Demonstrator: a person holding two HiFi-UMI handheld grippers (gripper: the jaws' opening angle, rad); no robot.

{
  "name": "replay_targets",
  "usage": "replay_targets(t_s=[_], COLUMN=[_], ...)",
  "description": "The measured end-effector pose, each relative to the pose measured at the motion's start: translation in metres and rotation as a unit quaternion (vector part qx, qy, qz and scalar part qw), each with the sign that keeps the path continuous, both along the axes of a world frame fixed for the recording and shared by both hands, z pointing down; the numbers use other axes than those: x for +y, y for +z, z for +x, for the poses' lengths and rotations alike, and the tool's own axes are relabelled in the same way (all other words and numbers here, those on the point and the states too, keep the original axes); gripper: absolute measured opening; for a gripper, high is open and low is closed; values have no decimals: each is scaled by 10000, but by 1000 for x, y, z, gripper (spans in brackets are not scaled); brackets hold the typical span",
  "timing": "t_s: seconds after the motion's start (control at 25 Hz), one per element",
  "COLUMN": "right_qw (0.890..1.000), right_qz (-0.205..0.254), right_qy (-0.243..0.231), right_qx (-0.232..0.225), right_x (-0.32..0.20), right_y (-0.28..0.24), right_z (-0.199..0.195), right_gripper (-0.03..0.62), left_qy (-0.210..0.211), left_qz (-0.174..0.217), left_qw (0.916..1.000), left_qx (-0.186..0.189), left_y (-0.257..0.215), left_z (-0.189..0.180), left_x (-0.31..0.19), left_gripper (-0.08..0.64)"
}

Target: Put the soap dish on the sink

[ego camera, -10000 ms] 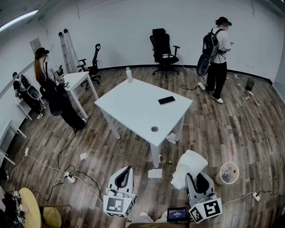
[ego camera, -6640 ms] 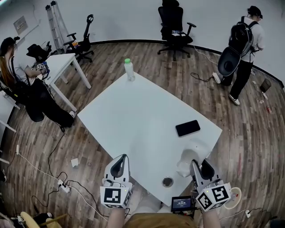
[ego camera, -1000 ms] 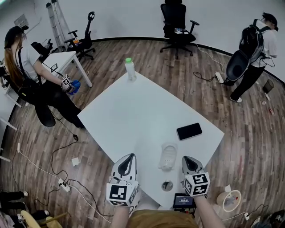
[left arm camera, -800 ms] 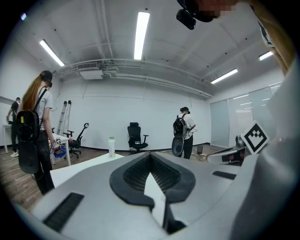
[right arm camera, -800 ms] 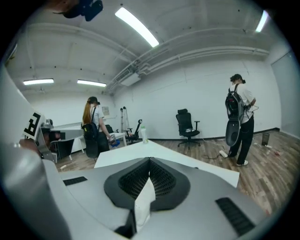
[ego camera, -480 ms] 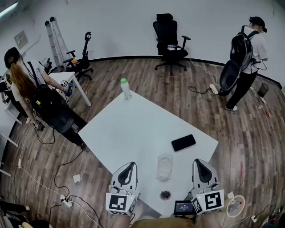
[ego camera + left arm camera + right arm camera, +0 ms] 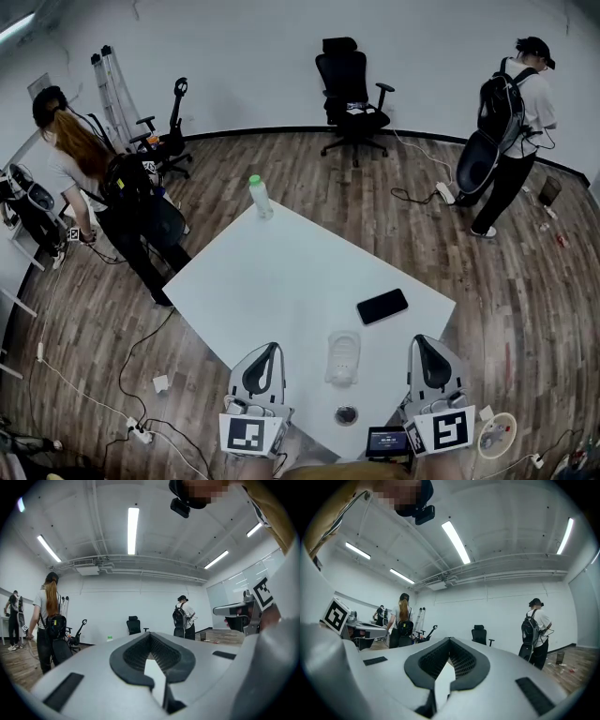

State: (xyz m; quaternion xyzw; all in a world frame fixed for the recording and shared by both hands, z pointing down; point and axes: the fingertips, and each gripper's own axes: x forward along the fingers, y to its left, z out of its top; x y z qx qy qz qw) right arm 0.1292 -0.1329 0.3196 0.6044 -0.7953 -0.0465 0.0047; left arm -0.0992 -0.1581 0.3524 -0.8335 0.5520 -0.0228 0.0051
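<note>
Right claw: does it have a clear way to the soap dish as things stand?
Probably yes. The soap dish lies bare on the table, just left of the right claw, with nothing between them; the phone sits farther back. The claw is shut, so it must open first.

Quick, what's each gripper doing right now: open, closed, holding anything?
Left gripper: closed, holding nothing.
Right gripper: closed, holding nothing; the soap dish lies apart from both.
</note>
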Motion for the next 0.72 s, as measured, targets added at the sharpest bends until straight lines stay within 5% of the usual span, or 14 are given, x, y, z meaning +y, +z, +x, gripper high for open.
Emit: replay_targets(t_s=[0.72], right_qw=[9997], right_qz=[-234], right_qy=[-11], right_qx=[-120], right_x=[-7], right_y=[13], right_z=[3], right_gripper=[8], left_qy=[-16], left_qz=[-186], left_qw=[9998], left_qx=[46], left_y=[14], left_z=[-3], left_x=[-5], left_gripper=[7])
